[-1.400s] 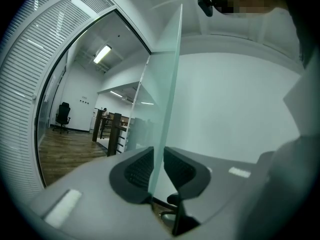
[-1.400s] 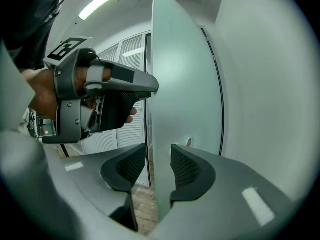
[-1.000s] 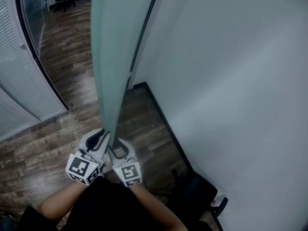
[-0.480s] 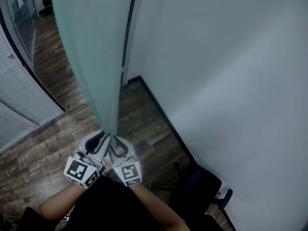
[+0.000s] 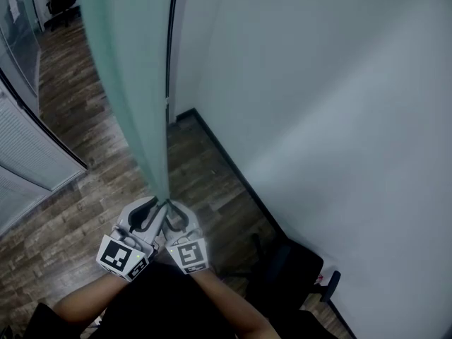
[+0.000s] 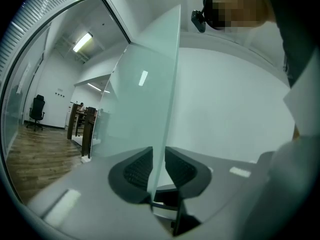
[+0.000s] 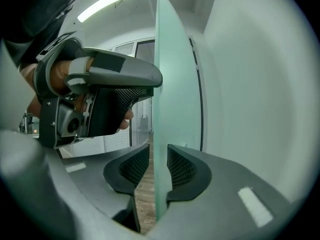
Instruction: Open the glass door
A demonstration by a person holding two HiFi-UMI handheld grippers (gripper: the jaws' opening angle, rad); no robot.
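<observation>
Two grippers are set on the free edge of the frosted glass door [image 5: 134, 83], which stands edge-on straight ahead of me, swung away from the white wall [image 5: 318, 119] and above the wooden floor [image 5: 78, 210]; I judge the door already partly open, and the step in hand is to carry this edge further round. The left gripper [image 6: 159, 156] has the pane between its jaws, with both ribbed pads against the glass, so it is clamped on the door; the right gripper [image 7: 160, 154] has the same edge between its jaws, which have just been closing, but a thin slit remains at the pad on the left of its view, so I read it as not yet gripping. To do this well, I would let the right pads meet the glass fully before pulling; I would then move both hands together along the arc of the hinge, never twisting the pane, and watch the dark chair [image 5: 293, 274] near the wall. For the pose, both grippers lie side by side, low and close to my body, pointing about level and away from me, their marker cubes toward me; the forearms [image 5: 85, 299] run close together.
</observation>
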